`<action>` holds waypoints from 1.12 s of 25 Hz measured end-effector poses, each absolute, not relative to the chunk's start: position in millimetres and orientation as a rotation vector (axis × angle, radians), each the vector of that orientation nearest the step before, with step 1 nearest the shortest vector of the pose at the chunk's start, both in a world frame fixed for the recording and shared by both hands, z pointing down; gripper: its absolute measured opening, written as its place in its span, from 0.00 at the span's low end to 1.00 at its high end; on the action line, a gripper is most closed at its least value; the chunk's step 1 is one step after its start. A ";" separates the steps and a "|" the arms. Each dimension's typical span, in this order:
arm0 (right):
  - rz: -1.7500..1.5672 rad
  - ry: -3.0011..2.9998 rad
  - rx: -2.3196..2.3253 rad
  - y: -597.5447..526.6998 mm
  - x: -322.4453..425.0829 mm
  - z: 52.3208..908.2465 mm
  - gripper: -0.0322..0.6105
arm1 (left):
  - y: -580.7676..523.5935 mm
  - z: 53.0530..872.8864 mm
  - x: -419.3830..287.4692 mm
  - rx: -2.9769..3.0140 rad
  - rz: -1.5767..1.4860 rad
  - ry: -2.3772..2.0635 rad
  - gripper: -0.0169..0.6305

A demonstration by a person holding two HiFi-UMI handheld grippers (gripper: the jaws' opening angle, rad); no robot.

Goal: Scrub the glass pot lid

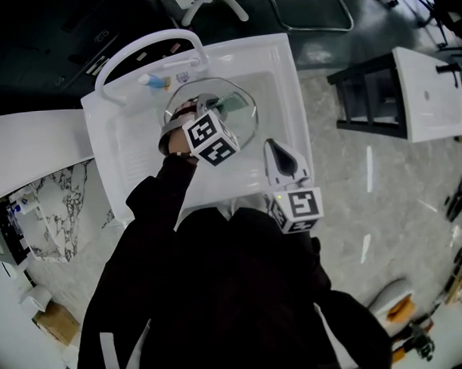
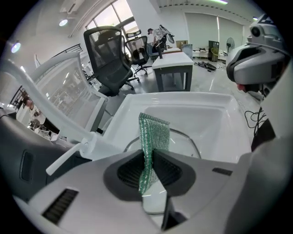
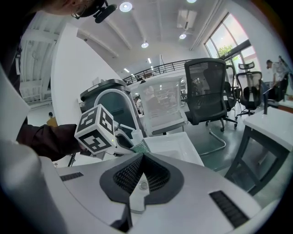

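The glass pot lid (image 1: 240, 115) lies in the white sink (image 1: 288, 87); part of its rim (image 2: 194, 145) shows under my left gripper. My left gripper (image 1: 213, 112) hovers over the lid. Its jaws (image 2: 150, 153) are shut on a green mesh scrub cloth (image 2: 154, 132), which stands up between them. In the head view the cloth (image 1: 232, 104) shows just above the lid. My right gripper (image 1: 279, 152) is over the sink's front right rim, shut with nothing held (image 3: 143, 157). Its view looks toward the left gripper's marker cube (image 3: 96, 128) and the cloth (image 3: 142, 146).
An arched white faucet (image 1: 147, 47) spans the sink's back; a small blue-capped bottle (image 1: 153, 80) lies by it. A marble counter (image 1: 57, 201) is at left, a black-and-white stand (image 1: 417, 90) at right. Office chairs (image 2: 110, 59) and a desk (image 2: 174, 68) stand beyond.
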State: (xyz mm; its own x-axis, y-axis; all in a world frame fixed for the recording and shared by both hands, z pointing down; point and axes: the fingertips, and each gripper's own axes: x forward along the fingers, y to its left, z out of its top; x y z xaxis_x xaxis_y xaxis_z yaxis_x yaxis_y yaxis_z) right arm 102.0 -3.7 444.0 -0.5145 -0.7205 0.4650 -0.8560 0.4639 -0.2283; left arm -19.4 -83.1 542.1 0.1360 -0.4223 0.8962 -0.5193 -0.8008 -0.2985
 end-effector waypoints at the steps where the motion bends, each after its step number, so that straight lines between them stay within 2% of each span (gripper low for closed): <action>1: 0.631 -2.409 1.356 -3.4 105.2 443.5 0.05 | -81.5 543.0 -12.3 2.315 1.770 -0.942 0.13; 14: 0.685 -2.344 1.445 17.2 135.5 461.2 0.05 | -37.6 592.5 42.4 2.368 1.834 -0.706 0.13; 28: 0.730 -2.273 1.499 29.3 154.0 475.9 0.05 | 2.4 641.9 63.1 2.330 1.919 -0.540 0.13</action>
State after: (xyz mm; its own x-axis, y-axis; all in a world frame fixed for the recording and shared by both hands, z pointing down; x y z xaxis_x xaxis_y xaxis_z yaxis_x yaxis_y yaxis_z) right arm 154.0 29.3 475.9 -0.3977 -0.7533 0.5239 -0.9174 0.3186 -0.2383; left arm 63.1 2.4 641.9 0.1559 -0.2202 0.9629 -0.3146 -0.9351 -0.1629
